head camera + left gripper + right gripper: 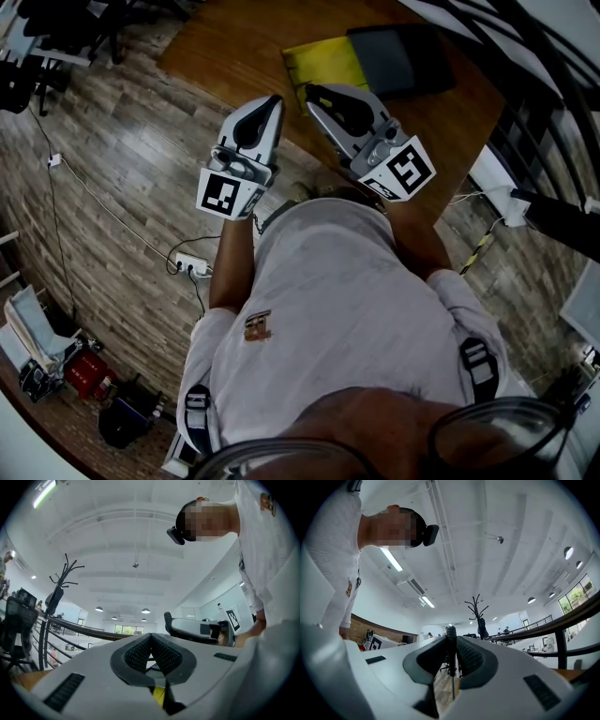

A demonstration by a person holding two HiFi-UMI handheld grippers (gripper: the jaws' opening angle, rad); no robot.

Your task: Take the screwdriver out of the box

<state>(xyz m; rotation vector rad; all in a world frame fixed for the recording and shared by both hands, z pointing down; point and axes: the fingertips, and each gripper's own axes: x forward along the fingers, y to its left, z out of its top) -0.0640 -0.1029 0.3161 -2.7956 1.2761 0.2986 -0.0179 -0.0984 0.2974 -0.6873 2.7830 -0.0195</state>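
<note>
left claw (151,638) closed, empty | right claw (452,643) clamped on thin screwdriver (450,632) | both near wooden table (244,47)

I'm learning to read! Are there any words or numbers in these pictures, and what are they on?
No words or numbers can be read anywhere.
On the left cube: only black-and-white squares, no letters.
On the right cube: the same kind of square pattern, not a word.
On the shirt patch: too small to read.

Glossy wood table (225,56), matt plank floor (122,169), ribbed-handle screwdriver (451,644)
</note>
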